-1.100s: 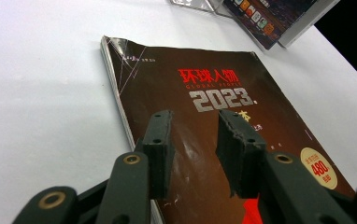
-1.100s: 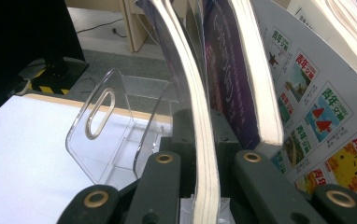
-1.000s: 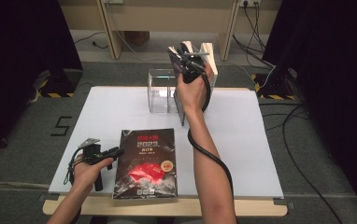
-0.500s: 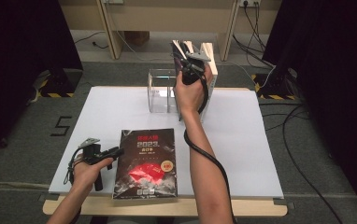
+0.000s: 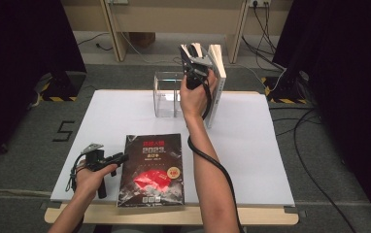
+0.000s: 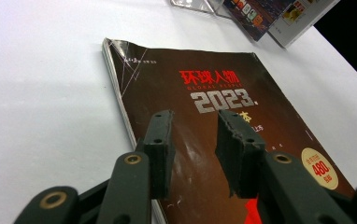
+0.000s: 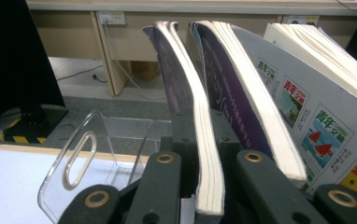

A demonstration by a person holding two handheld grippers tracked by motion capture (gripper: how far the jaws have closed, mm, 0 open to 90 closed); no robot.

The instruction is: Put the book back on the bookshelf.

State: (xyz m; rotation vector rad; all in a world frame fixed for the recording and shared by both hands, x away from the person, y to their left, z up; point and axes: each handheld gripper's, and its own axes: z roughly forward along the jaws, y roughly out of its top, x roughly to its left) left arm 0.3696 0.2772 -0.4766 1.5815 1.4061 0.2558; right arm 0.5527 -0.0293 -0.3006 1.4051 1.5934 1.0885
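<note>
My right gripper point(image 5: 192, 54) point(image 7: 200, 122) is raised at the table's far side and shut on the page edge of a thin upright magazine point(image 7: 208, 163); its jaws have just eased open a touch with the magazine still between them. To its right a purple-covered magazine point(image 7: 242, 93) and a white one point(image 5: 217, 82) stand leaning. A clear acrylic holder point(image 5: 166, 94) point(image 7: 88, 158) stands just left of them. A dark magazine point(image 5: 152, 170) point(image 6: 214, 88) with red and grey print lies flat at the near edge. My left gripper point(image 5: 119, 158) point(image 6: 193, 140) hovers open over its near left part, holding nothing.
The white table top point(image 5: 271, 145) has free room on its right half and far left. Past the far edge are wooden desk legs point(image 5: 113, 29), floor cables and dark curtains on both sides.
The right hand and its magazine have shifted only slightly beside the holder, and the forearm has swung a little left. The left hand has stayed put.
</note>
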